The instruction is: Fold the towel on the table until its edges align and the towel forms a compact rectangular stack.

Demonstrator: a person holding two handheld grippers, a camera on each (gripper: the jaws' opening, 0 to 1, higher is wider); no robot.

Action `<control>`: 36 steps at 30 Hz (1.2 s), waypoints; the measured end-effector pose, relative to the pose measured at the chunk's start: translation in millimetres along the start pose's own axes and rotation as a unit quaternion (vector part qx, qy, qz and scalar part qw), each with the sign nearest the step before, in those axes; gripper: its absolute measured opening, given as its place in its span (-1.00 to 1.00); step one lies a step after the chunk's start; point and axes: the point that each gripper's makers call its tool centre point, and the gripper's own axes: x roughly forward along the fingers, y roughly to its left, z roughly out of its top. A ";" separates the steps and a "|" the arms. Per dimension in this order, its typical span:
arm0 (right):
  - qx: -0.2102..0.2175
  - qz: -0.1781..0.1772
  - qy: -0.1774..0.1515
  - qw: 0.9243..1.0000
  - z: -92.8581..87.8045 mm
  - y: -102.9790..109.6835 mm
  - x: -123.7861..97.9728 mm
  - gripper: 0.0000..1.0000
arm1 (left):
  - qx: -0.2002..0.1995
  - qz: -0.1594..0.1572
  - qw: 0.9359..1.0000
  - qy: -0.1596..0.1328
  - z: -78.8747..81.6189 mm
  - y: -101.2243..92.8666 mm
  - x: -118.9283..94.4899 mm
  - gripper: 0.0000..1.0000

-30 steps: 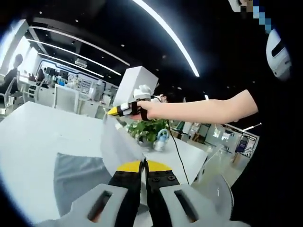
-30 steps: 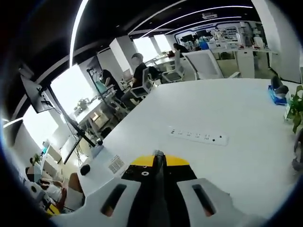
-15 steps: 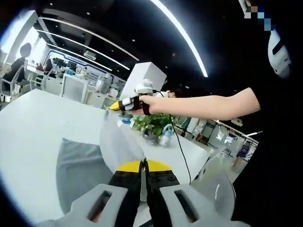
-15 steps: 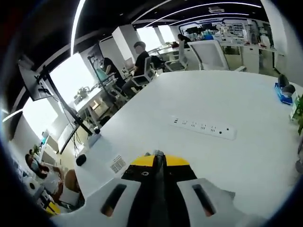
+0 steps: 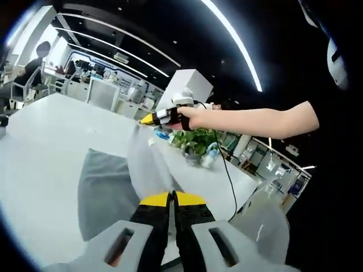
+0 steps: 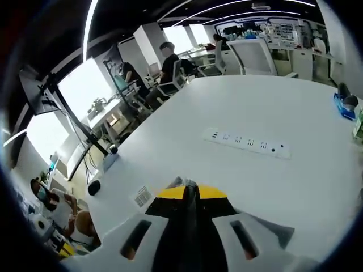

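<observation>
The grey towel lies partly flat on the white table, and one edge of it is lifted into a taut strip. My left gripper is shut on the near end of that strip. The far end hangs from my right gripper, held up by a person's hand and shut on the corner. In the right gripper view, my right gripper is shut with a bit of grey towel showing at its yellow tips. More towel shows lower right.
A potted plant, a small bottle and a black cable sit at the table's far side. A white power strip lies mid-table, a blue box at the right. Chairs, desks and seated people stand beyond the table's edge.
Both grippers keep their hold on the lifted edge. The views have shifted, and more of the flat towel now shows below the left gripper. The right gripper stands a little higher and further right.
</observation>
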 end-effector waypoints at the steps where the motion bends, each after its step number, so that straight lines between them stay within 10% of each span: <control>1: 0.000 -0.001 0.001 1.000 -0.8 0.1 1.9 -0.95 | 0.000 0.002 1.000 0.001 -0.9 1.8 -0.1 -0.96; 36: 0.068 0.012 0.037 0.997 -41.8 6.8 98.6 -0.94 | -0.035 0.075 0.996 0.038 -48.8 78.1 -14.9 -0.95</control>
